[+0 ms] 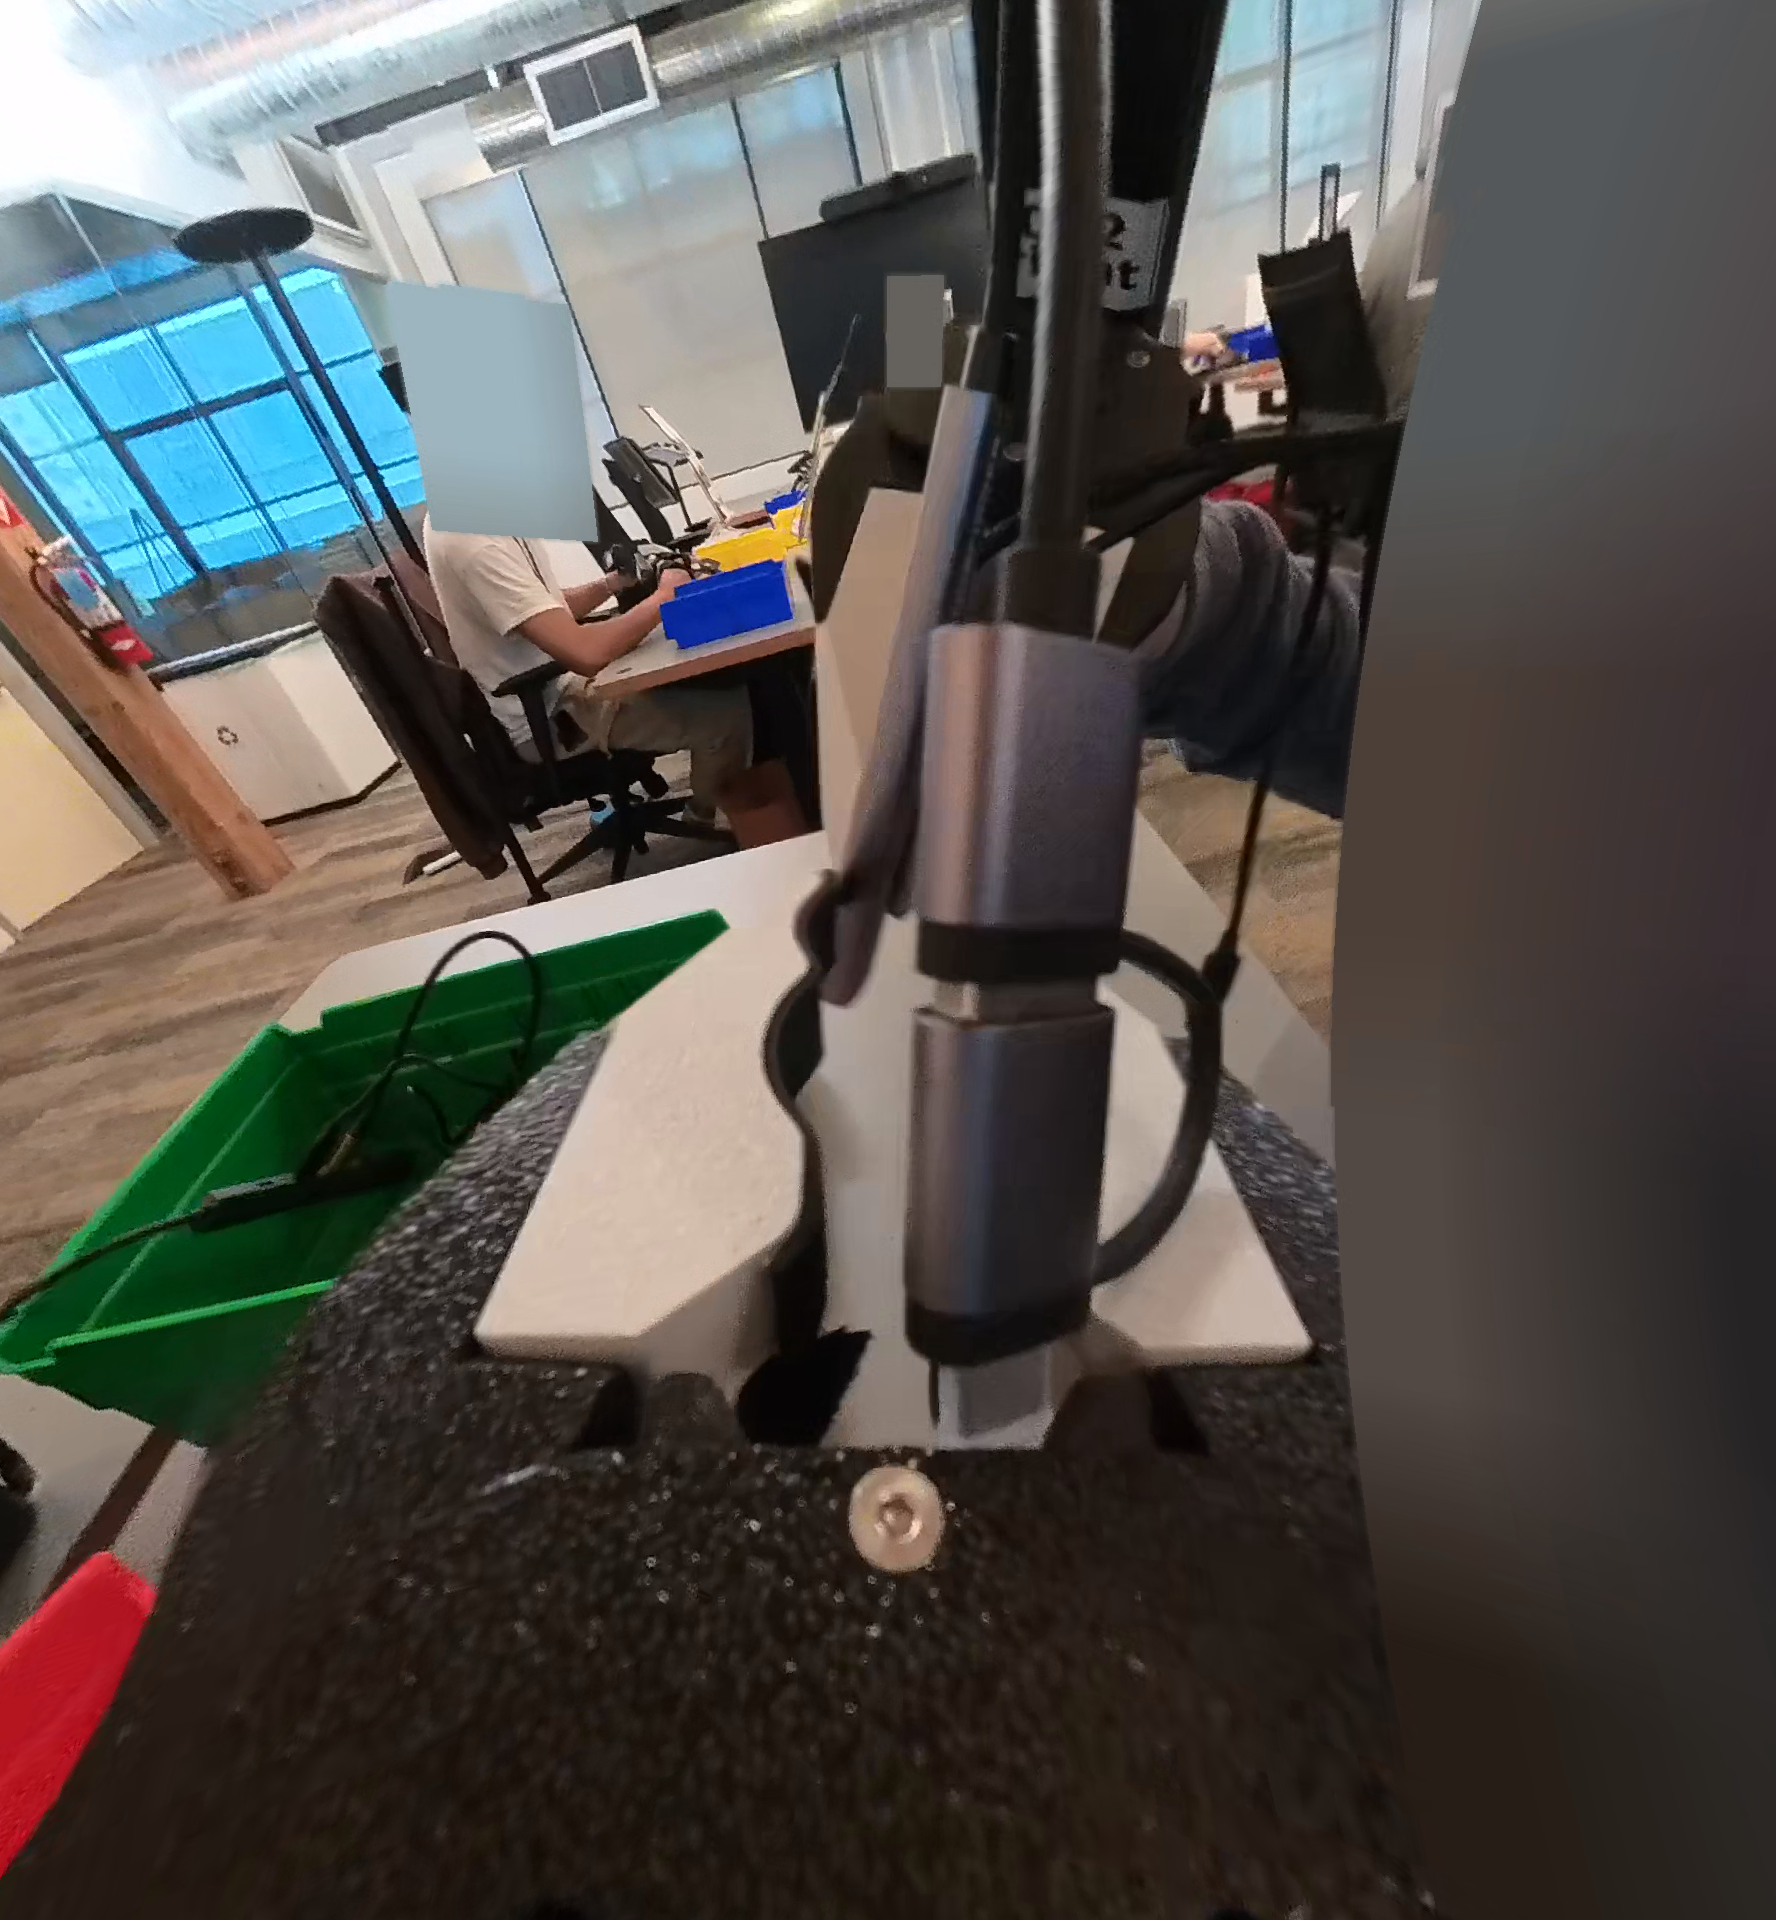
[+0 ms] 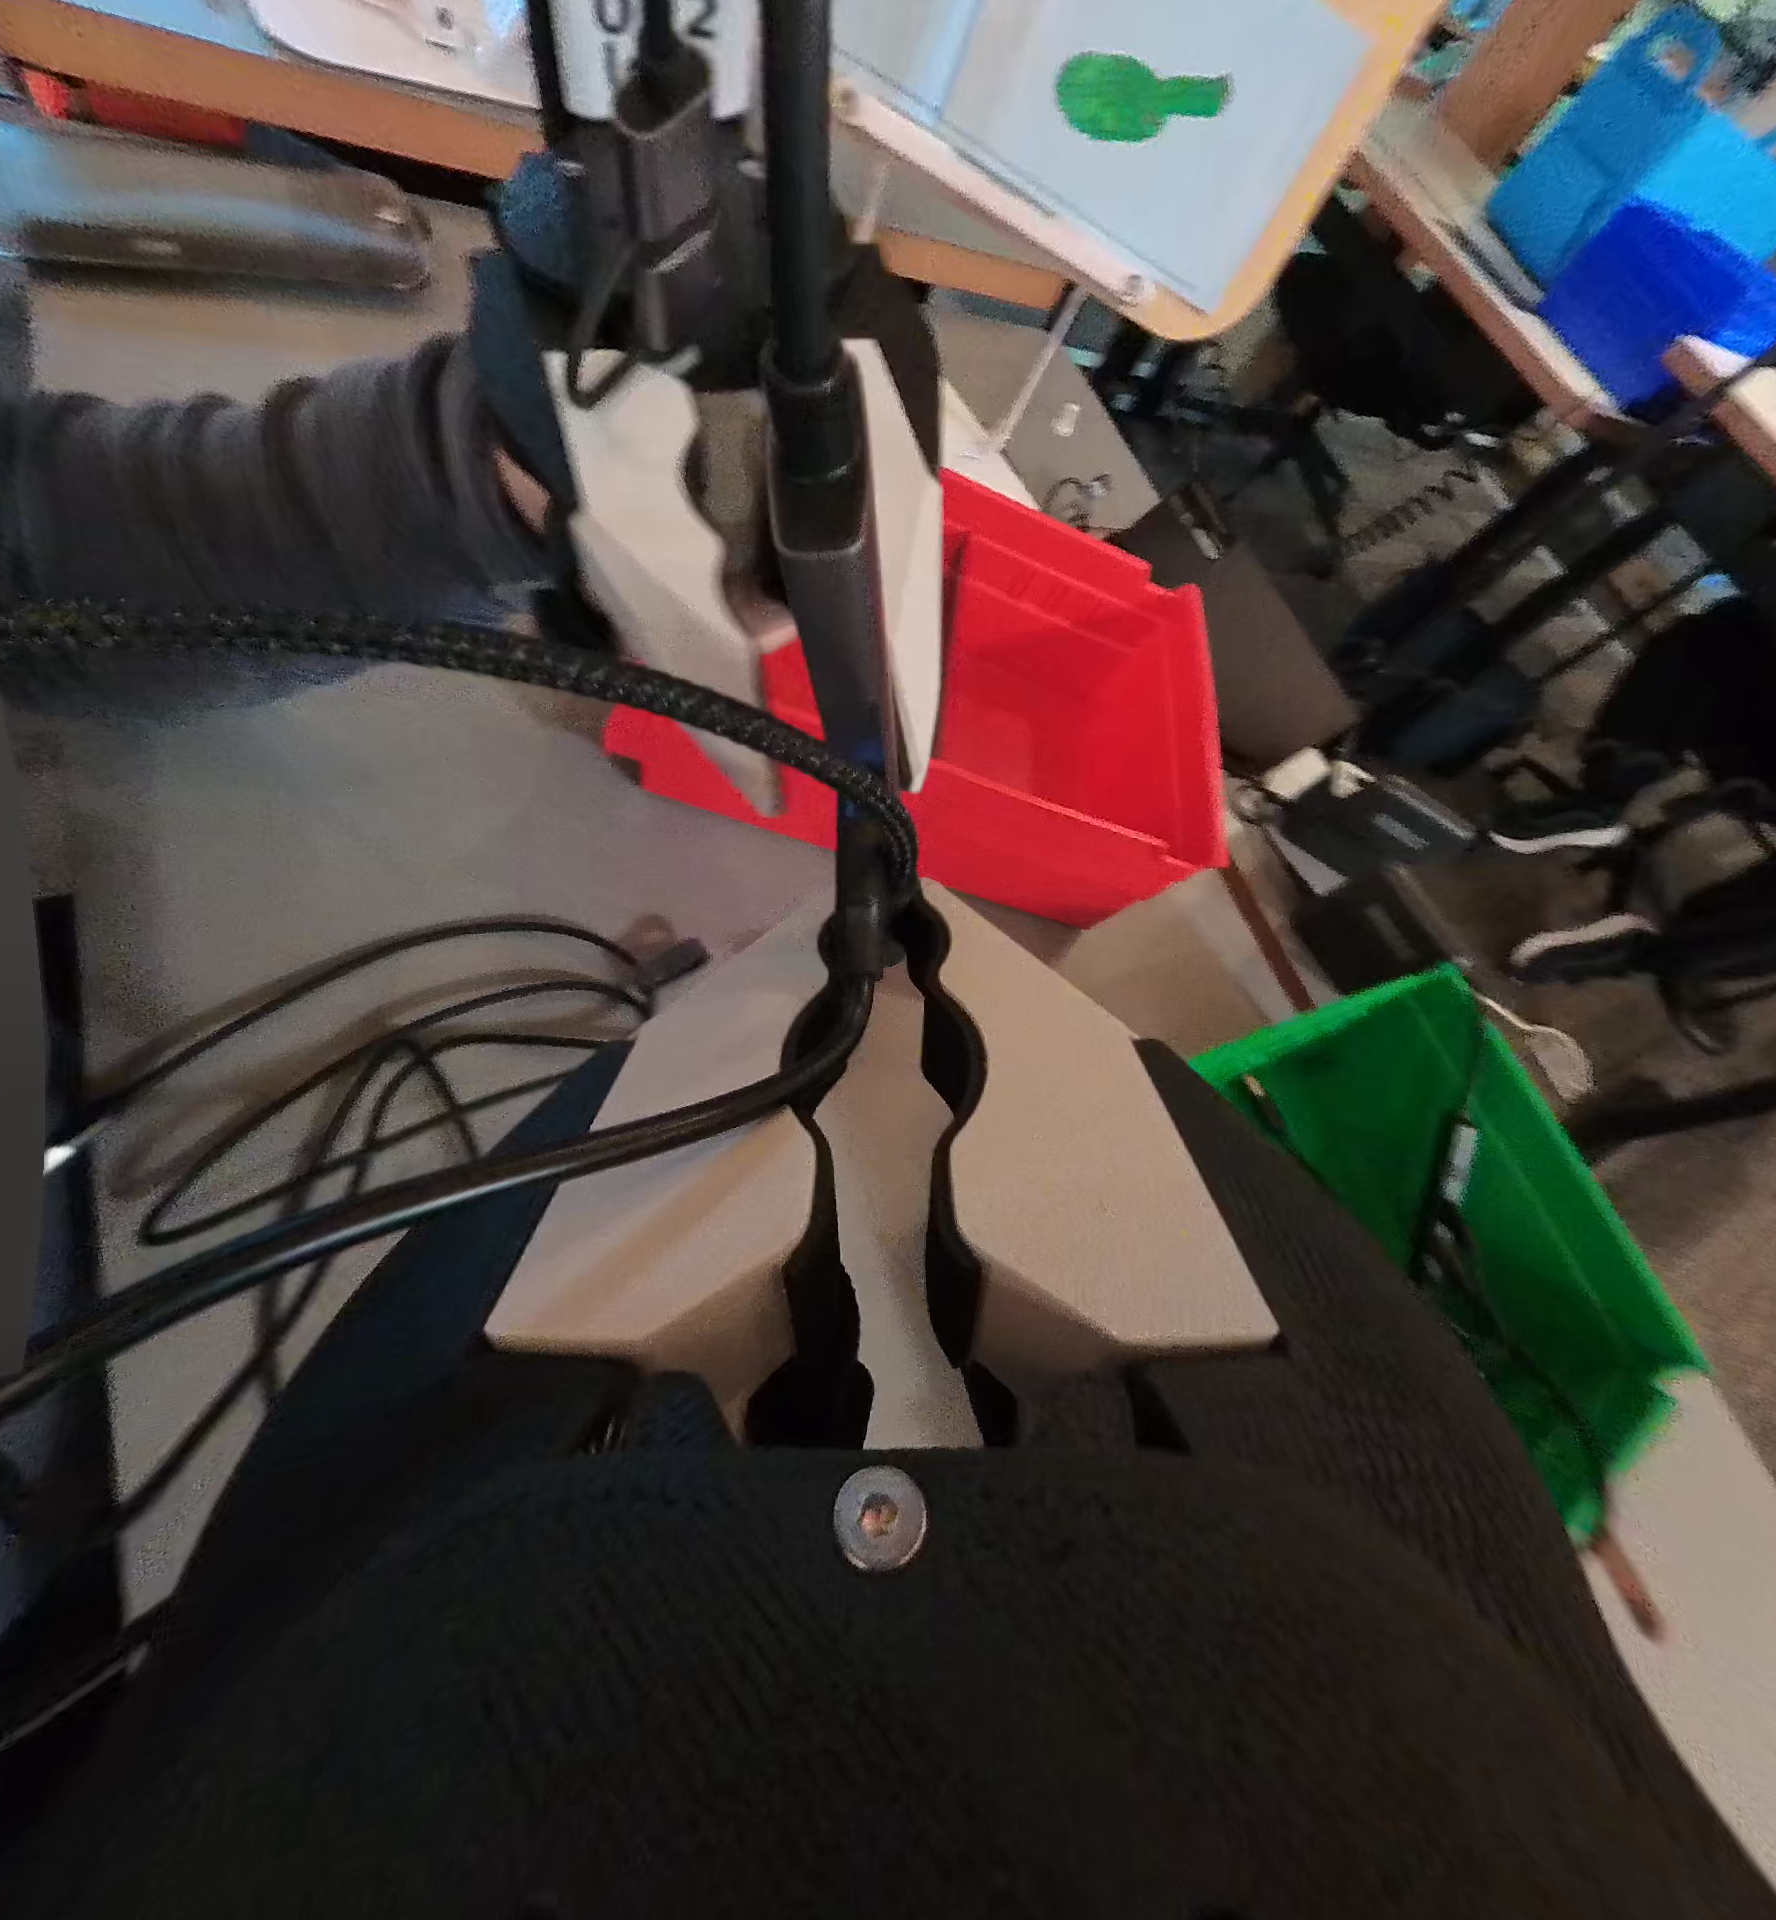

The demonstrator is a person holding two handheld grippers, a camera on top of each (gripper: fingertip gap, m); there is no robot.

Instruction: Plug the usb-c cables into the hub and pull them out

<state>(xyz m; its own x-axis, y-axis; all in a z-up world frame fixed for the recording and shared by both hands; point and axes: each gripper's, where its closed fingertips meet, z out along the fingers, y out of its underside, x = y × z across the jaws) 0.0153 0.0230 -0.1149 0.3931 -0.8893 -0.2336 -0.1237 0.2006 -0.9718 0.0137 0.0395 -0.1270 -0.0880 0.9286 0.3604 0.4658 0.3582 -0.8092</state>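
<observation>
In the left wrist view, my left gripper (image 1: 967, 1039) has a grey metal body (image 1: 1009, 1174) between its white fingers (image 1: 655, 1174). A second grey body (image 1: 1029, 779) with a thick black cable sits plugged in line above it. The right gripper's white finger (image 1: 863, 665) reaches in from above. In the right wrist view, the left gripper (image 2: 842, 784) is shut on the dark grey hub (image 2: 827, 582). My right gripper (image 2: 868, 925) is shut on a black usb-c cable (image 2: 822, 1049) just below the hub's lower end. A braided cable (image 2: 448, 655) arcs in from the left to that end.
A red bin (image 2: 1050, 727) stands behind the hub, and a green bin (image 2: 1435, 1195) (image 1: 240, 1195) holds a cable and adapter. Loose black cables (image 2: 364, 1039) lie on the grey table (image 2: 292, 810). A person sits at a far desk (image 1: 551, 644). My two grippers' fingertips are within a few centimetres of each other.
</observation>
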